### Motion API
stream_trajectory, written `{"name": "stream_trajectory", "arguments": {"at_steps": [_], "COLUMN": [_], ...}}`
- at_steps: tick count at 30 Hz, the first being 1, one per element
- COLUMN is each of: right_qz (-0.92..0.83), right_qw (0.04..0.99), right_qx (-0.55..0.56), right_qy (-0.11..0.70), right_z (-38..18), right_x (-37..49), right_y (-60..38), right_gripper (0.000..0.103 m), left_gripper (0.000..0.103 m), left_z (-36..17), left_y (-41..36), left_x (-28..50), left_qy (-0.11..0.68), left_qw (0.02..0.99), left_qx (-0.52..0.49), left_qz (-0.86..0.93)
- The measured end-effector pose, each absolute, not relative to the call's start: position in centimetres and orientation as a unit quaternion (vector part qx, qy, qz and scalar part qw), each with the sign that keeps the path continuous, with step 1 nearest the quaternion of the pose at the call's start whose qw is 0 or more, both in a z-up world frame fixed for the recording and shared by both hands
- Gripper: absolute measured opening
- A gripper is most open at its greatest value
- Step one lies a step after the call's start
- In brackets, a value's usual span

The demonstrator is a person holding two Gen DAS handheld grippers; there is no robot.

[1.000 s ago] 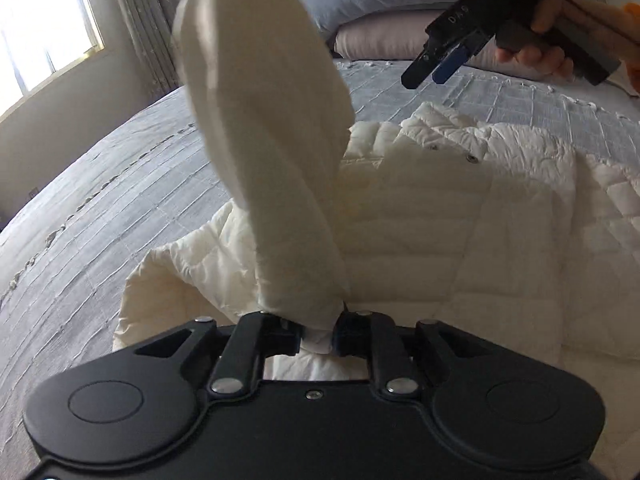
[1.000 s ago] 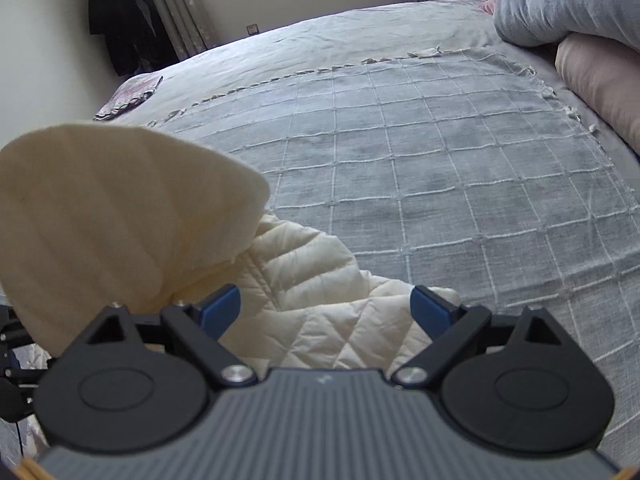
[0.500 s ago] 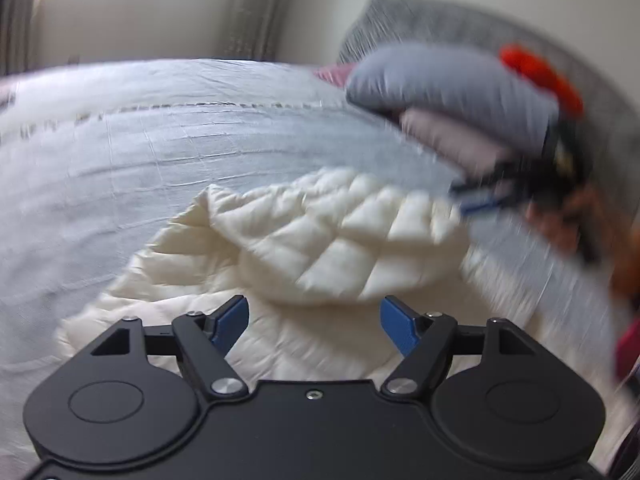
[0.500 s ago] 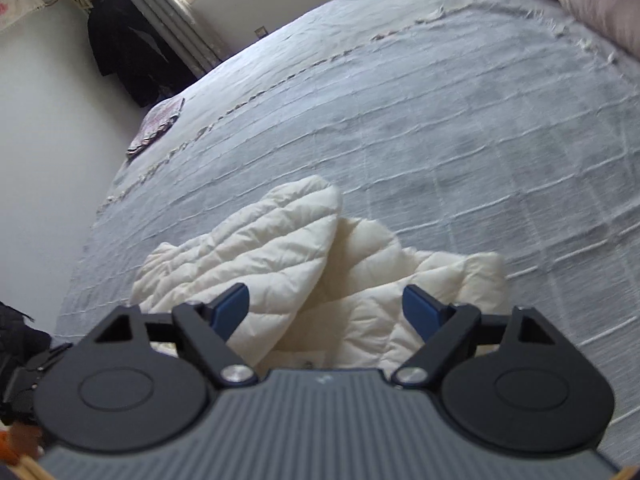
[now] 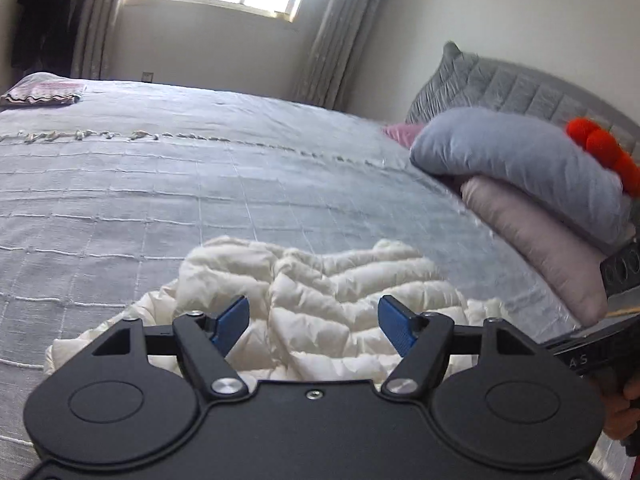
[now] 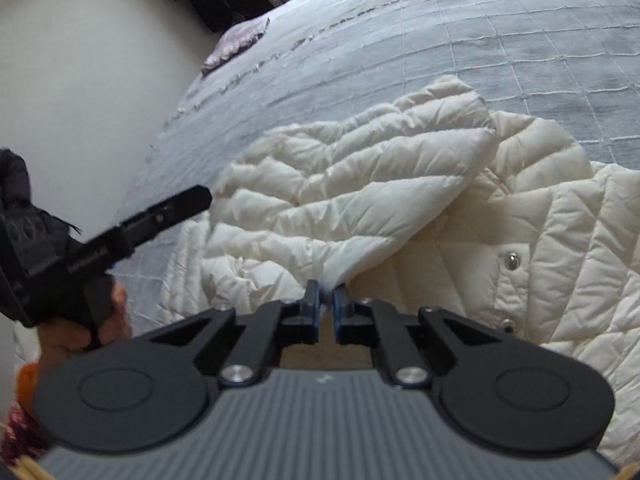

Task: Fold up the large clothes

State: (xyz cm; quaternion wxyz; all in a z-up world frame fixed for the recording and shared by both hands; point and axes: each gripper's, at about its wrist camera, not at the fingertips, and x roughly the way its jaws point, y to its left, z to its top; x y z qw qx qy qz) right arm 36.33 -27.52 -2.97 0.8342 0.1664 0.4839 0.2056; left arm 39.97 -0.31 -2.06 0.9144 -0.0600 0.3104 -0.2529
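A cream quilted puffer jacket (image 6: 520,232) lies on the grey bedspread (image 6: 440,40); one sleeve (image 6: 340,184) is folded across its body. It also shows in the left wrist view (image 5: 340,300). My right gripper (image 6: 327,294) is shut on the cuff end of that sleeve, close to the jacket. My left gripper (image 5: 314,316) is open and empty, just above the jacket; it also shows at the left of the right wrist view (image 6: 120,236).
Stacked grey (image 5: 520,160) and pink (image 5: 540,240) pillows lie at the right against a grey headboard (image 5: 520,88). A folded cloth (image 5: 44,94) sits at the bed's far corner. A wall (image 6: 80,80) runs along the bed's left edge.
My left gripper let go of the sleeve, which dropped across the jacket, and it swung to face the window. My right gripper closed on the sleeve's cuff.
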Motion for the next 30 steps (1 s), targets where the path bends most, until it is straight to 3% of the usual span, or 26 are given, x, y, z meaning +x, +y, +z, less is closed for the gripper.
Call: {"name": "stream_trajectory", "arguments": {"at_steps": [5, 9, 11, 12, 15, 22, 26, 30], "right_qz": [0.175, 0.171, 0.168, 0.162, 0.144, 0.107, 0.097, 0.083], "right_qw": [0.84, 0.842, 0.848, 0.854, 0.871, 0.877, 0.872, 0.87], "right_qx": [0.132, 0.138, 0.136, 0.135, 0.119, 0.149, 0.161, 0.149], "right_qy": [0.496, 0.492, 0.484, 0.476, 0.454, 0.445, 0.451, 0.463], "right_z": [-5.9, -5.0, -3.5, -2.8, -0.9, 1.0, 0.2, -1.5], "right_x": [36.0, 35.1, 33.8, 33.1, 30.5, 22.8, 18.5, 14.1], "right_y": [-26.7, -27.3, -28.3, -28.9, -30.7, -34.5, -35.9, -37.1], "right_gripper": [0.006, 0.012, 0.047, 0.07, 0.073, 0.085, 0.091, 0.096], "left_gripper": [0.071, 0.072, 0.072, 0.073, 0.085, 0.093, 0.101, 0.103], "left_z": [-7.9, -6.6, -5.0, -4.2, -2.3, -0.7, -0.9, -2.0], "left_y": [-3.3, -2.4, -1.4, -0.9, 0.7, 5.1, 8.0, 10.3], "left_x": [39.2, 38.5, 37.5, 36.8, 34.3, 25.8, 20.4, 16.5], "left_qy": [0.363, 0.359, 0.355, 0.352, 0.351, 0.382, 0.398, 0.428], "left_qw": [0.897, 0.902, 0.904, 0.905, 0.909, 0.905, 0.901, 0.891], "left_qx": [0.041, 0.023, 0.005, -0.001, -0.011, -0.019, -0.025, -0.031], "left_qz": [-0.247, -0.238, -0.239, -0.238, -0.226, -0.187, -0.171, -0.151]}}
